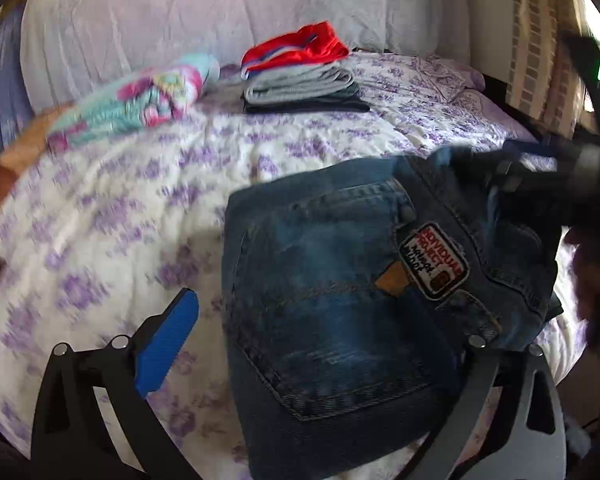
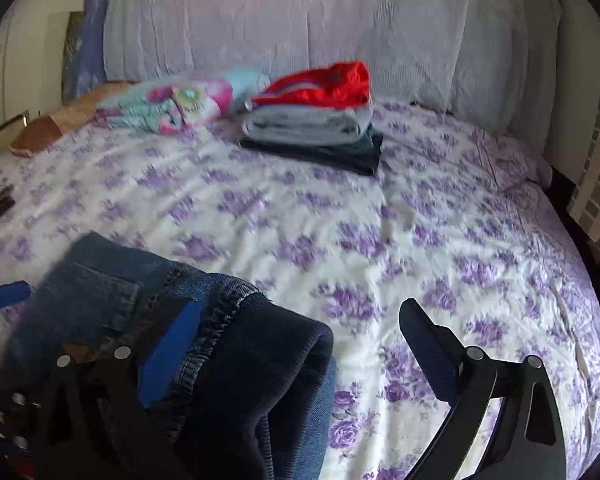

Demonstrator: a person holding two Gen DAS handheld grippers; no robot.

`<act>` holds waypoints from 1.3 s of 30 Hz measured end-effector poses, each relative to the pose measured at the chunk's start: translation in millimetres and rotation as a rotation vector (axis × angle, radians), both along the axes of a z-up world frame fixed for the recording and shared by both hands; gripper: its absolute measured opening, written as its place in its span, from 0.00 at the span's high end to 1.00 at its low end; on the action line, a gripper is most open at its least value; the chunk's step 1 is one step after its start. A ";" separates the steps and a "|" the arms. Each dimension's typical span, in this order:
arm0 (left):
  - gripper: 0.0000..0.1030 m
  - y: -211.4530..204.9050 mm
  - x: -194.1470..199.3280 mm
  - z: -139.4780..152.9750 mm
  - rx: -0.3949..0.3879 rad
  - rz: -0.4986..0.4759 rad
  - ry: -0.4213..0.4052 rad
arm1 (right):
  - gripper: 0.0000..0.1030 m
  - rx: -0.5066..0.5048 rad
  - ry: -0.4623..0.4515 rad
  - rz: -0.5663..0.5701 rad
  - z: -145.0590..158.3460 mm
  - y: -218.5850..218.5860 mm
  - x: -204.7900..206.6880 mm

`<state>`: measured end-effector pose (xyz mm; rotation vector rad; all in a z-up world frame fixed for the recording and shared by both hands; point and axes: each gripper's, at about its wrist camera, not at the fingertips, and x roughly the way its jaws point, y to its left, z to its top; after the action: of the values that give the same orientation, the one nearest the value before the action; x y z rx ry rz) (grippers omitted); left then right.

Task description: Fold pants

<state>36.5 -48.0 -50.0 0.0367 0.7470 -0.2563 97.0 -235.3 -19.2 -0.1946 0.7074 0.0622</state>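
Resting folded on the bed's (image 2: 340,208) near edge, the jeans (image 1: 332,300) look almost done. My left gripper (image 1: 324,344) and right gripper (image 2: 300,344) gape wide, gripping nothing, cloth between both. Left: adding them to the pile (image 2: 316,128).

Folded dark-blue jeans (image 1: 332,320), patched back pocket up, on the floral bedspread (image 1: 140,200)

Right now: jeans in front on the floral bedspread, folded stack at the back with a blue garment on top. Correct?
Not quite. The top garment of the folded stack is red, not blue; the right wrist view shows it plainly. The rest holds: the jeans lie in front on the floral bedspread.
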 end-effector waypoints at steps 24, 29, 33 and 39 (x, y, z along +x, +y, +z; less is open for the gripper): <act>0.04 8.5 -7.2 -1.3 0.098 0.115 -0.104 | 0.03 0.297 -0.003 0.029 -30.3 -46.4 -71.0; 0.04 13.1 -5.2 0.6 0.076 0.123 -0.091 | 0.03 0.488 0.068 0.009 -34.6 -61.8 -67.8; 0.04 13.5 -4.6 0.5 0.082 0.129 -0.095 | 0.03 0.532 -0.025 -0.028 -8.3 -67.5 -82.3; 0.04 12.3 -6.7 0.1 0.086 0.139 -0.099 | 0.03 0.251 -0.098 0.078 12.4 -17.5 -89.7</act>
<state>29.8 -35.7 -49.9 0.0785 0.6583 -0.0887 7.3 -252.8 -6.8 0.0149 0.5881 0.2137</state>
